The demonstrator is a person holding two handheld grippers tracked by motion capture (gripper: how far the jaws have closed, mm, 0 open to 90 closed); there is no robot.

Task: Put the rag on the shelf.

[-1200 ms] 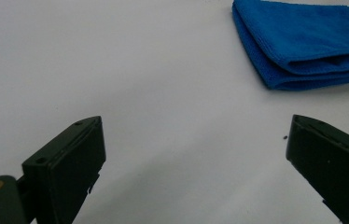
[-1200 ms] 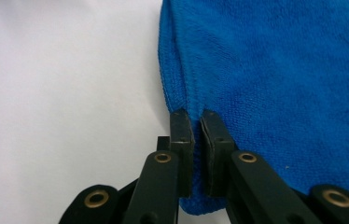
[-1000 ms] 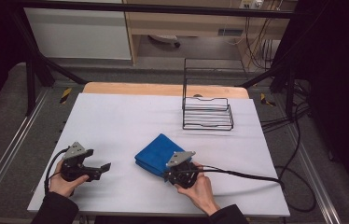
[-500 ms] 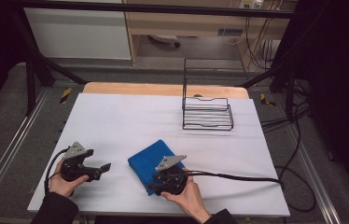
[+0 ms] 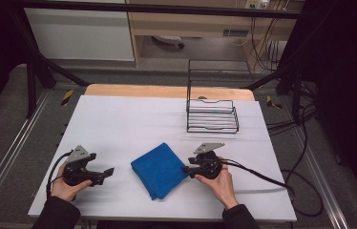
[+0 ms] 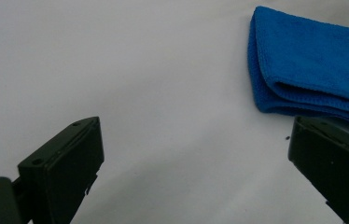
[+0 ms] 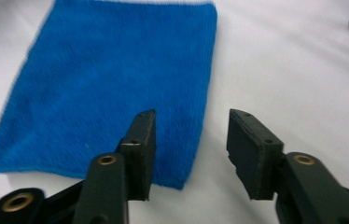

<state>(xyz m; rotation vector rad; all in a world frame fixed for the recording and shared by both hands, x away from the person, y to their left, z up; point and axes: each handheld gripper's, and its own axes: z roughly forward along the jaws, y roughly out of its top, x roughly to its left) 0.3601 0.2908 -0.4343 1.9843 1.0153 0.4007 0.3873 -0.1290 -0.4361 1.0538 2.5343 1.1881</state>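
A folded blue cloth [image 5: 160, 169] lies flat on the white table [image 5: 133, 119], near the front edge. My right gripper [image 5: 186, 170] sits just right of it and points left at its right corner. In the right gripper view the jaws [image 7: 192, 116] stand open and low, the left one over the cloth [image 7: 112, 70] and the right one over bare table, with the cloth's edge between them. My left gripper [image 5: 108, 171] rests to the left of the cloth, a gap away. Its jaws [image 6: 195, 128] are wide open and empty, with the cloth's folded edge [image 6: 312, 60] ahead of them.
A black wire rack [image 5: 212, 114] with a tall back frame stands at the table's back right. A cable [image 5: 262, 179] trails right from the right gripper across the table. A strip of wooden tabletop [image 5: 167, 90] shows along the far edge.
My right gripper has drawn back to the right, off the cloth to its right corner. The cloth now lies slightly nearer the front edge. The left gripper has stayed put.
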